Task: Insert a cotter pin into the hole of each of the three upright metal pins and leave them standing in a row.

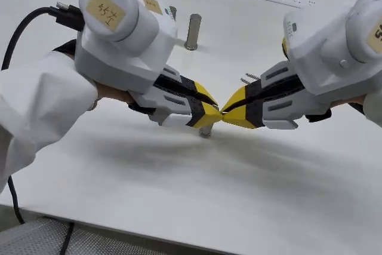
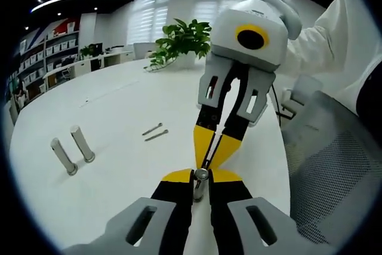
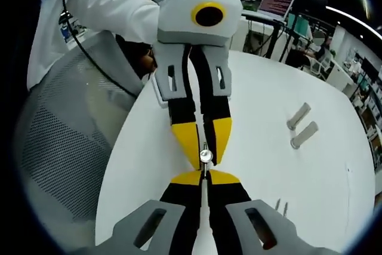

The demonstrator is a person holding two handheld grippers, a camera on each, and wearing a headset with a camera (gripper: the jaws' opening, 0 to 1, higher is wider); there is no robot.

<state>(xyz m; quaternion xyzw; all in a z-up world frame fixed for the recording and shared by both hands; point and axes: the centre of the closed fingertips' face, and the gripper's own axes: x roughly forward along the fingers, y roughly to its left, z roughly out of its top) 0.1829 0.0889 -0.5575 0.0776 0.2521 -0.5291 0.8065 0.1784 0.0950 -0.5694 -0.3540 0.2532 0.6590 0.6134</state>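
Clamps metal pin [image 2: 201, 175] upright (axis vertical) in left gripper [image 1: 210, 113]; pinches right gripper [image 1: 234, 113] narrow, contents unclear; left gripper view: cotter pins [image 2: 154, 131] lying flat.

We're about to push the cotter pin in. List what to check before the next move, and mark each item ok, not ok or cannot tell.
1. Left gripper shut on the metal pin: ok.
2. Right gripper tips brought to that pin's top: ok.
3. Cotter pin held in the right gripper's closed jaws: cannot tell, too thin to make out.
4. Cotter pin lined up with the hole: cannot tell, the hole is hidden by the tips.
5. Spare cotter pins lying on the table, apart from both grippers: ok.
6. Other two metal pins standing upright, away from the work: ok.
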